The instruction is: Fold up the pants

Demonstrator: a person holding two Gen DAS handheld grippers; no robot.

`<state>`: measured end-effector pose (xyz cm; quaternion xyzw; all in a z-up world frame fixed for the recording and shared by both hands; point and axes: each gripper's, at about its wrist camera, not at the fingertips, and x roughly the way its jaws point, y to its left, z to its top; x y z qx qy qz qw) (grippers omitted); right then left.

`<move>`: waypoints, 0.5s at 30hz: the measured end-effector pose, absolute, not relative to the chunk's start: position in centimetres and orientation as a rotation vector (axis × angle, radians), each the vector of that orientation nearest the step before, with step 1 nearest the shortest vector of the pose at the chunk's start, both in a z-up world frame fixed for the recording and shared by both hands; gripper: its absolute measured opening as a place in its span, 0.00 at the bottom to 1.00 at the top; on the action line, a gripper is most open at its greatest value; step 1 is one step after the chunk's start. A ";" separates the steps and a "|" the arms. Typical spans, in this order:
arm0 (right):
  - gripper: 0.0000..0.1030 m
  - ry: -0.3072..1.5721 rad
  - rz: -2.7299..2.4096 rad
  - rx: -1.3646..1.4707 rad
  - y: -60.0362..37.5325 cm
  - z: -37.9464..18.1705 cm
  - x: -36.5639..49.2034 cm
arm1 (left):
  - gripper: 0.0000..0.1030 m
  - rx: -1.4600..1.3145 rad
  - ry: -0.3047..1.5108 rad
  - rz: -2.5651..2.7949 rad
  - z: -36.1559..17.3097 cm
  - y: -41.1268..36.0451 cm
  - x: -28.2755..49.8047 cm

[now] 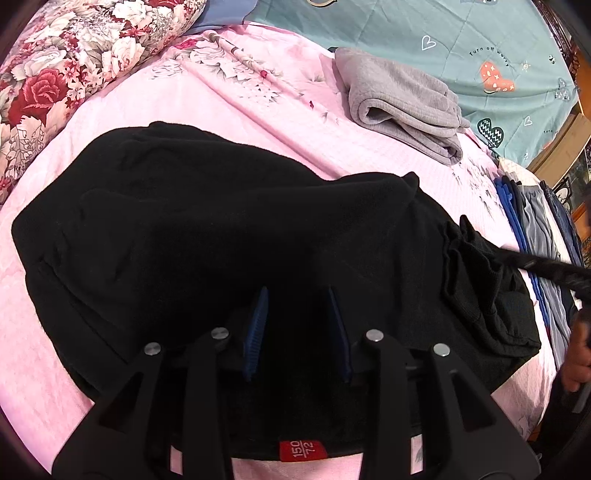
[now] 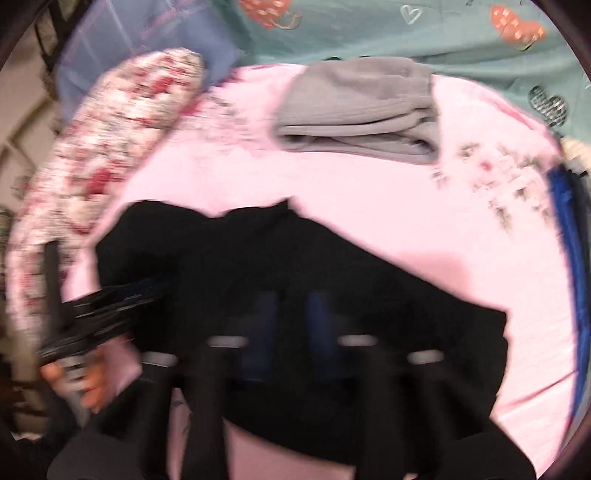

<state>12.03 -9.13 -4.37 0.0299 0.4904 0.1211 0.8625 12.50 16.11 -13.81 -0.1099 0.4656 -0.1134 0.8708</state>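
Both grippers point steeply down over the black pants (image 1: 229, 229): the left gripper (image 1: 297, 295) stands partly open above the cloth, the blurred right gripper (image 2: 291, 299) looks nearly closed, its hold unclear.

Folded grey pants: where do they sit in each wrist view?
Left wrist: folded grey pants upper right, on the pink sheet.
Right wrist: they sit upper centre, blurred.
Shared landmark: the teal quilt just behind them.

The pink sheet (image 1: 229, 110) lies free between the black pants (image 1: 221, 229) and the folded grey garment (image 1: 402, 103). A flowered pillow (image 1: 66, 74) blocks the left side, and stacked clothes (image 1: 535, 229) the right.
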 end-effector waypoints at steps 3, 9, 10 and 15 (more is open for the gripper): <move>0.03 1.127 0.297 0.123 -8.9 -7.7 14.0 | 0.33 -0.230 0.983 -0.238 -14.0 16.1 12.7; 0.06 1.182 0.301 0.126 -8.2 -9.3 13.7 | 0.52 -0.205 0.975 -0.283 -13.8 15.5 12.6; 0.06 1.173 0.333 0.165 -8.8 -8.8 13.2 | 0.53 -0.202 0.977 -0.294 -13.7 15.3 12.6; 0.28 1.052 0.385 0.263 -13.2 -4.7 8.7 | 0.55 -0.302 0.972 -0.307 -13.4 16.7 12.2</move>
